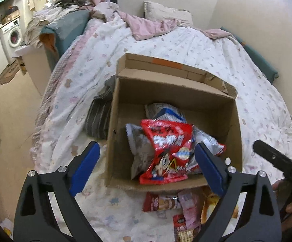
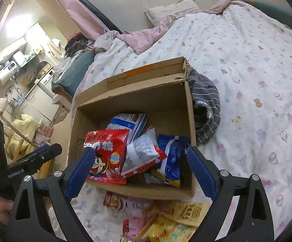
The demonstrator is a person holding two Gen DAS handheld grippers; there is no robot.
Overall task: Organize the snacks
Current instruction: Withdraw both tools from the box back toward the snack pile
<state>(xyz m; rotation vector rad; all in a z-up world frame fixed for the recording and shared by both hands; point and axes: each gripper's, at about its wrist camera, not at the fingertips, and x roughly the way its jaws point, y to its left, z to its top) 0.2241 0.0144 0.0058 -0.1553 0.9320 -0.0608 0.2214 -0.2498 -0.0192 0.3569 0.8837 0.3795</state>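
Both hand-held grippers were spread wide with nothing between the pads — left hand-held gripper point(image 1: 147, 162), right hand-held gripper point(image 2: 141, 170). Ahead of them sat the cardboard box point(image 1: 210, 96), red snack bag point(image 1: 167, 151) on top. Loose snack packets point(image 2: 166, 217) lay on the bed point(image 2: 246, 70) just below both, slightly nearer the right one I'd guess, long sides running crosswise.

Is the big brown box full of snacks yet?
Not full. The cardboard box holds a few packets like the red snack bag, with bare walls above, and more packets lie outside on the bed.
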